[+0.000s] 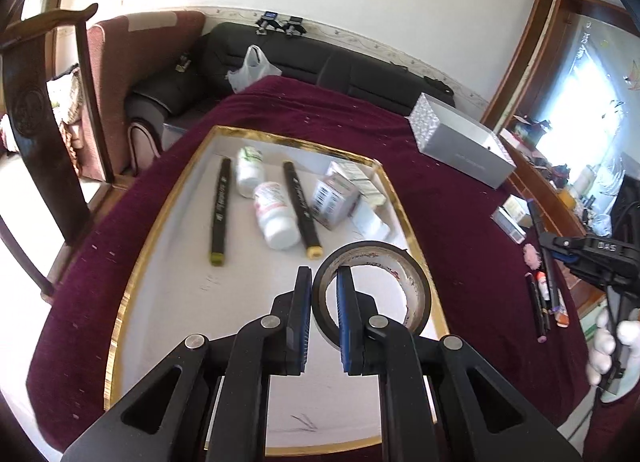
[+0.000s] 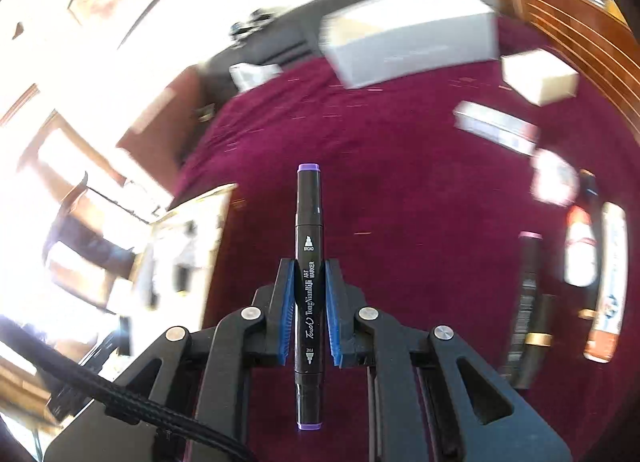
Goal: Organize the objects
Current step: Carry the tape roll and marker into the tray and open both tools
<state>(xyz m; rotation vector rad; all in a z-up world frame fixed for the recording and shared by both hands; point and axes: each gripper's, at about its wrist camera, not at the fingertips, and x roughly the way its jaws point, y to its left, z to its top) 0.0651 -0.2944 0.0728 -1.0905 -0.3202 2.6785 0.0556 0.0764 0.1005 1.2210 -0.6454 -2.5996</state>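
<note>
The left gripper (image 1: 324, 280) pinched the tape roll's (image 1: 372, 286) wall over the gold-rimmed tray's (image 1: 168, 198) near right corner. The right gripper (image 2: 309, 274) clamped a purple-capped marker (image 2: 308, 294) above the maroon-covered bench (image 2: 420, 182).

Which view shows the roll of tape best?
The left wrist view: the roll of tape stands out sharp over the tray, with the left gripper gripping its wall, one finger inside the ring. The right wrist view shows no tape, only the right gripper holding a marker.
</note>
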